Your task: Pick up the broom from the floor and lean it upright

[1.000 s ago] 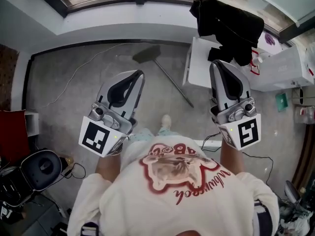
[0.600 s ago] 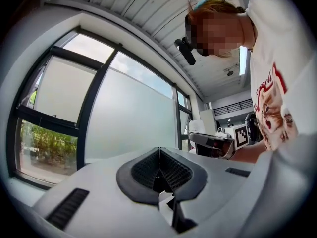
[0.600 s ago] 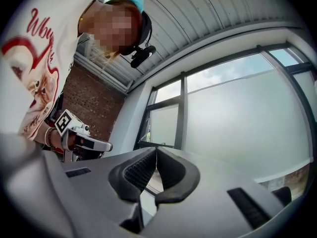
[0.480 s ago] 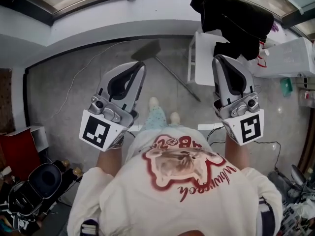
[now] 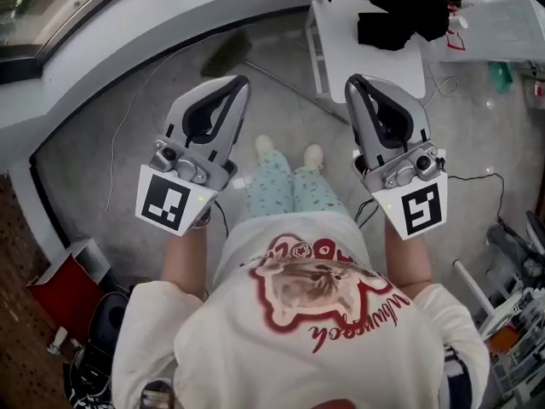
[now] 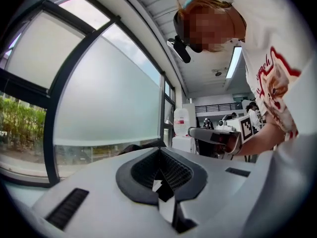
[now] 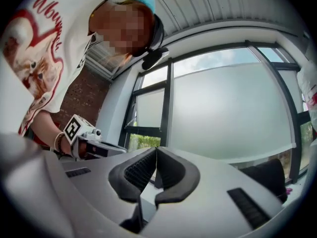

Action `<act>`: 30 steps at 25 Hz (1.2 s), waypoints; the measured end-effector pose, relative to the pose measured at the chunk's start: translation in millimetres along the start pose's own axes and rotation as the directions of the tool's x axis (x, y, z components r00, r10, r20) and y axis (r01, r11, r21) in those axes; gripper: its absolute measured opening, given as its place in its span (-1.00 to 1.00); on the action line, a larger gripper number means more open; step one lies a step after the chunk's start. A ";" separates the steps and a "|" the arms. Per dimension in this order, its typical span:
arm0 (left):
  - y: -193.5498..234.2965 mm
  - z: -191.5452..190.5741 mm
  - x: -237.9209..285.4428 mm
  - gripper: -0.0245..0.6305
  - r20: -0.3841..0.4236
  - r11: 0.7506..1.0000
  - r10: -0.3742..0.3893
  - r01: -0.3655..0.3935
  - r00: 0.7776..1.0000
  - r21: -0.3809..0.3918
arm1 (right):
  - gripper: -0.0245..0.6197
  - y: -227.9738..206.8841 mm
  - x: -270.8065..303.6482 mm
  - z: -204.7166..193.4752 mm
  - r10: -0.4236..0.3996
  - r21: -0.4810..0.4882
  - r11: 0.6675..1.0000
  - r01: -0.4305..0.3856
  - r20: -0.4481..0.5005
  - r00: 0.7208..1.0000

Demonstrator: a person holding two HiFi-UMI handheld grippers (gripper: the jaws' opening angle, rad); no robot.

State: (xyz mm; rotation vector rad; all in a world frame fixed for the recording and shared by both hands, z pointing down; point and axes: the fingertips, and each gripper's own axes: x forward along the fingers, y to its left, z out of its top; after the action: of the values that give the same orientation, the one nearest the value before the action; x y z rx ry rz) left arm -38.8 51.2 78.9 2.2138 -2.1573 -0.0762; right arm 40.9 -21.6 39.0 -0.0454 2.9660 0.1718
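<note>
Ahead, the thin-handled broom (image 5: 226, 55) lies on mottled floor (image 5: 128, 143), left claw (image 5: 241, 82) and right claw (image 5: 352, 82) clenched empty.

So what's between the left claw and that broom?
Nothing but bare grey floor separates the left claw from the broom, seen in the head view.

The grey concrete floor (image 5: 111, 156) is carrying the broom (image 5: 228, 54), which is lying flat near the curved wall with its handle running toward a white desk (image 5: 366, 62) standing at upper right. A thin cable (image 5: 129, 109) is trailing across the left side. A red box (image 5: 64, 286) is sitting at lower left, well apart from the broom.
</note>
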 end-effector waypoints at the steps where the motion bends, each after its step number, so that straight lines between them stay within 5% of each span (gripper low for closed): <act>1: -3.6 -15.8 13.4 -0.86 -0.014 1.000 -0.012 0.012 1.000 -0.022 | -0.85 -2.0 -10.5 -19.5 -0.008 -0.012 1.000 0.008 -0.044 0.999; 5: -23.6 -77.8 60.9 -0.86 -0.033 0.994 -0.077 0.074 0.997 -0.081 | -0.85 -7.4 -52.8 -101.2 0.009 -0.008 1.000 -0.011 -0.197 0.980; 12: -70.9 -185.8 99.7 -0.86 -0.064 0.980 -0.187 0.182 0.980 -0.081 | -0.85 -4.8 -108.9 -205.9 0.040 0.068 0.998 -0.021 -0.291 0.956; 23: -49.3 -333.7 77.0 -0.86 -0.141 0.986 -0.150 0.137 0.979 -0.096 | -0.85 44.0 -106.2 -350.3 0.124 0.152 0.985 -0.082 -0.293 0.948; 30: -28.4 -367.4 69.8 -0.86 -0.191 0.985 -0.172 0.163 0.966 -0.063 | -0.85 59.4 -101.7 -378.4 0.068 0.145 0.989 -0.023 -0.311 0.948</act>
State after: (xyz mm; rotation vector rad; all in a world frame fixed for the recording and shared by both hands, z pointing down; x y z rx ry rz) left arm 17.0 -17.4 443.4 2.2669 -1.8477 0.0814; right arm 75.4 -4.9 433.4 0.0157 3.2924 -0.0431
